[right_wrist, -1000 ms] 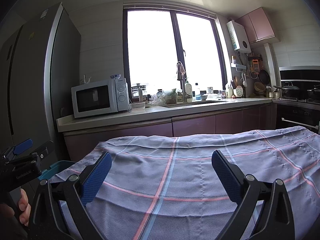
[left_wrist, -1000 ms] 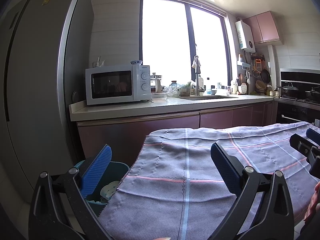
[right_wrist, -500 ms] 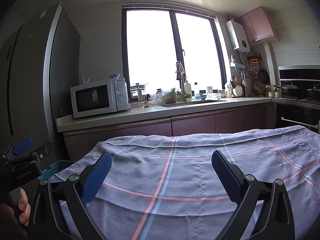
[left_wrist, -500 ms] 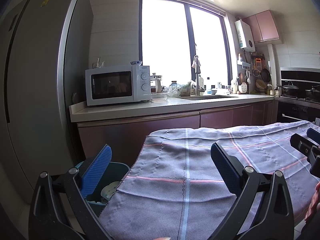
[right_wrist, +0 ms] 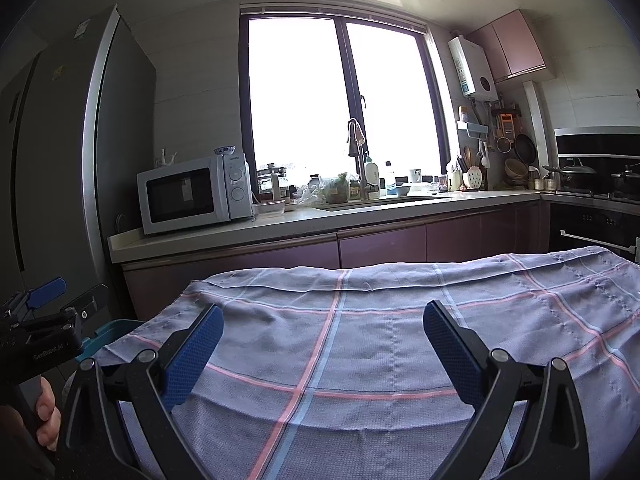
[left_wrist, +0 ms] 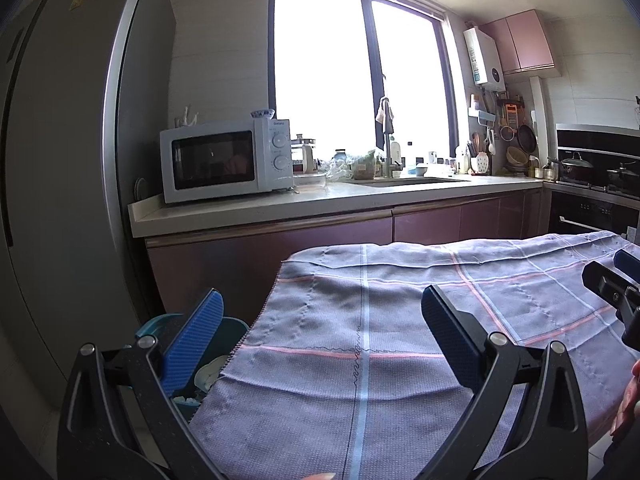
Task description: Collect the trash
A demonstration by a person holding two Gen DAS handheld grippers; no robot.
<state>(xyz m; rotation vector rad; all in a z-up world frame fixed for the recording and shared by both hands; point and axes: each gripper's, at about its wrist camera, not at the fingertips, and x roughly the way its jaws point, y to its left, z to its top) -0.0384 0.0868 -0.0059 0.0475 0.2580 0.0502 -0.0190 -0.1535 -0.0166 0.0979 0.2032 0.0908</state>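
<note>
Nothing much has shifted across the last second: both views match the earlier ones almost exactly, so this reads as a pause, not a step under way.

Working from the left, the teal bin (left_wrist: 236,330) sits on the floor at about eight o'clock in the left wrist view, just beside the hanging edge of the checked cloth (left_wrist: 400,320) and partly behind the near finger. Crumpled pale trash (left_wrist: 209,372) already lies inside it. The left gripper (left_wrist: 320,338) is held with its jaws spread wide and nothing between them, one blue pad over the bin and the other over the cloth. At three o'clock the tip of the right gripper shows at the frame edge, apart from the left one.

In the right wrist view the bin's rim (right_wrist: 114,330) peeks out at nine o'clock beyond the cloth's corner, with the left tool and the hand (right_wrist: 44,412) holding it at eight o'clock. The right gripper (right_wrist: 320,340) is likewise fully spread and empty, hovering above the cloth.

No loose trash shows on the visible cloth (right_wrist: 380,340). My reading is that collection is either finished or waiting for the next piece to be found; since neither tool has moved, the first seems more likely.
</note>
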